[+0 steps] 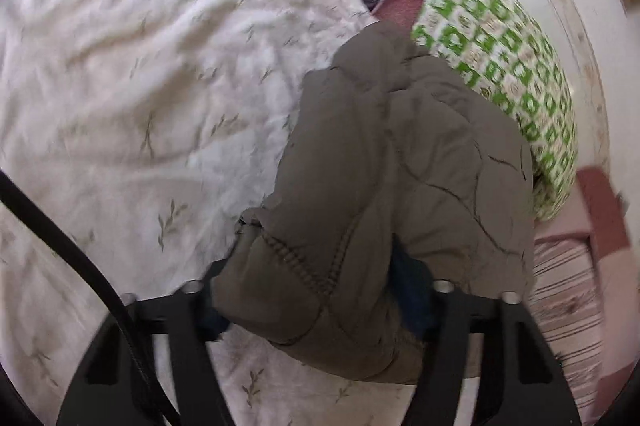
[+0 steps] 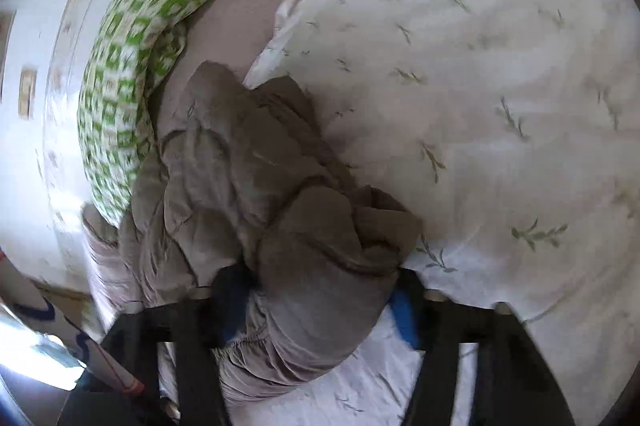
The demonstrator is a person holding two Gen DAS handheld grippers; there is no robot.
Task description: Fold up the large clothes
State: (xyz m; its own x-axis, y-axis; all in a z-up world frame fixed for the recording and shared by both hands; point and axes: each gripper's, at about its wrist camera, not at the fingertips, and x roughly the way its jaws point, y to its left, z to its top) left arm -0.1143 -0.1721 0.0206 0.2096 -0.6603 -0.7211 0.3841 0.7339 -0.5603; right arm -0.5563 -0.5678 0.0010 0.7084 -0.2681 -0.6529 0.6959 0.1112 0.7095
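So the big thing here is a puffy grey-brown quilted jacket (image 1: 400,162), bunched up on the bed, lying on a white leaf-print duvet (image 1: 140,86) with a green checked pillow (image 1: 500,46) right against its far side. Left gripper (image 1: 320,306) has its fingers pinched on a stitched hem edge; right gripper (image 2: 316,298) is clamped on a fat wad near an elastic cuff.

Looks light but bulky, soft and springy, so I'd guess the padding pushes back and folds won't stay flat. The shell seems a bit slick, so seams, hem and cuffs are probably the best spots to hold.

There's loads of open duvet to spread it out on. The pillow side is cramped, and the bed edge sits close beyond it, so I'd work away from there
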